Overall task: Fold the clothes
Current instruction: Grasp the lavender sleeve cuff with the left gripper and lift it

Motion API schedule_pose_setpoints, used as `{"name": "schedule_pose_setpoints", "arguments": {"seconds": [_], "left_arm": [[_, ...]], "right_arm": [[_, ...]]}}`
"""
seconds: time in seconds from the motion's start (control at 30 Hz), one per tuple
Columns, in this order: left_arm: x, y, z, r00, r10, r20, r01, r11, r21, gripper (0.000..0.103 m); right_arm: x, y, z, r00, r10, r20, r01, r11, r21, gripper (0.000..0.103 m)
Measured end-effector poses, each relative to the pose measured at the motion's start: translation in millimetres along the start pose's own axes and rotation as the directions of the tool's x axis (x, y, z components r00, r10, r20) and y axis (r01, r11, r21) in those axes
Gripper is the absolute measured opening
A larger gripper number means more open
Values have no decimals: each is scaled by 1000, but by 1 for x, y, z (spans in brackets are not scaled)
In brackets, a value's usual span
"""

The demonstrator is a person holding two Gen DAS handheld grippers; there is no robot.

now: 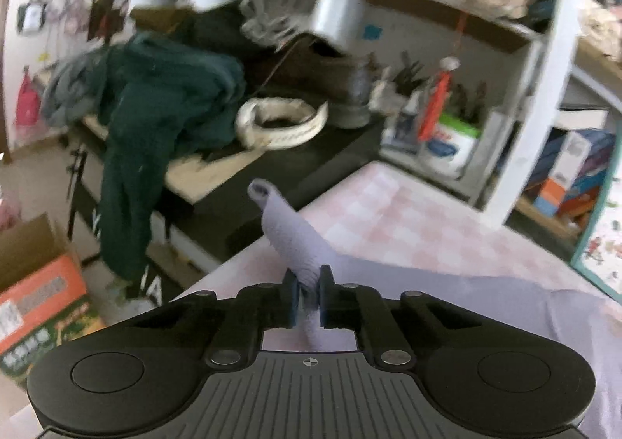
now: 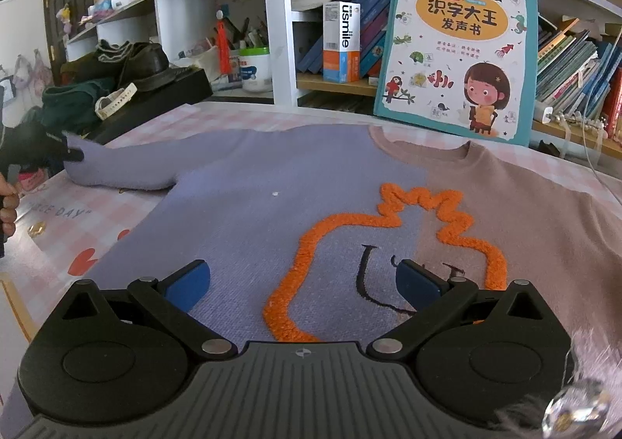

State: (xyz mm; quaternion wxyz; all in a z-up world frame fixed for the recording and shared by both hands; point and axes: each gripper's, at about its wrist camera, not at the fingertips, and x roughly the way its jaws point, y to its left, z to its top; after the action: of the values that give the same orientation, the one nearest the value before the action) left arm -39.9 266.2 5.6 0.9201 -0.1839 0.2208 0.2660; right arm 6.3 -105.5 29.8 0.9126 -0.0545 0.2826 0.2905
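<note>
Sweater flat on the checked table, mid-frame | sleeve runs out toward left edge | left gripper pinching its cuff, so nearer | right gripper spread wide over the chest, holding nothing

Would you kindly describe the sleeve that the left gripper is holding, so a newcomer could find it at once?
Start at the pink checked tablecloth, where a sweater lies flat, lilac on one half and beige on the other. Its lilac sleeve stretches toward the table's edge, cuff pinched in the left gripper. It is the only lifted part.
</note>
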Motion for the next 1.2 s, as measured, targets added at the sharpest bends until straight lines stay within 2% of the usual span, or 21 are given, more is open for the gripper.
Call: {"name": "schedule_pose_setpoints", "arguments": {"seconds": [0.17, 0.27, 0.33, 0.43, 0.53, 0.73, 0.83, 0.97, 1.2], "left_arm": [[-24, -32, 13, 994, -93, 54, 88, 992, 91, 7], [-35, -57, 23, 982, -174, 69, 163, 976, 142, 7], [-42, -79, 31, 967, -245, 71, 230, 957, 176, 7], [-50, -112, 40, 933, -351, 75, 329, 919, 216, 7], [-55, -150, 45, 891, -450, 58, 421, 869, 261, 5], [-59, -222, 37, 813, -582, 0, 552, 771, 318, 4], [-57, -257, 31, 774, -632, -36, 608, 728, 317, 4], [-55, -298, 23, 736, -672, -82, 658, 682, 319, 4], [-48, -355, -5, 702, -694, -160, 701, 631, 333, 4]], "right_arm": [[-1, 0, -1, 1000, -1, -5, 1, 1000, -7, 103], [-4, -2, -2, 1000, -11, 3, 11, 1000, -7, 103], [-11, -9, -4, 999, -36, 13, 36, 999, -7, 103], [-21, -21, -7, 997, -73, 27, 74, 997, -6, 103], [-31, -32, -11, 993, -111, 42, 111, 994, -4, 103], [-47, -60, -25, 973, -228, 31, 228, 974, 12, 103], [-53, -76, -32, 977, -215, -2, 215, 975, 63, 103], [-55, -93, -37, 986, -164, -21, 166, 975, 148, 103], [-55, -98, -38, 990, -139, -28, 142, 977, 160, 103]]}}
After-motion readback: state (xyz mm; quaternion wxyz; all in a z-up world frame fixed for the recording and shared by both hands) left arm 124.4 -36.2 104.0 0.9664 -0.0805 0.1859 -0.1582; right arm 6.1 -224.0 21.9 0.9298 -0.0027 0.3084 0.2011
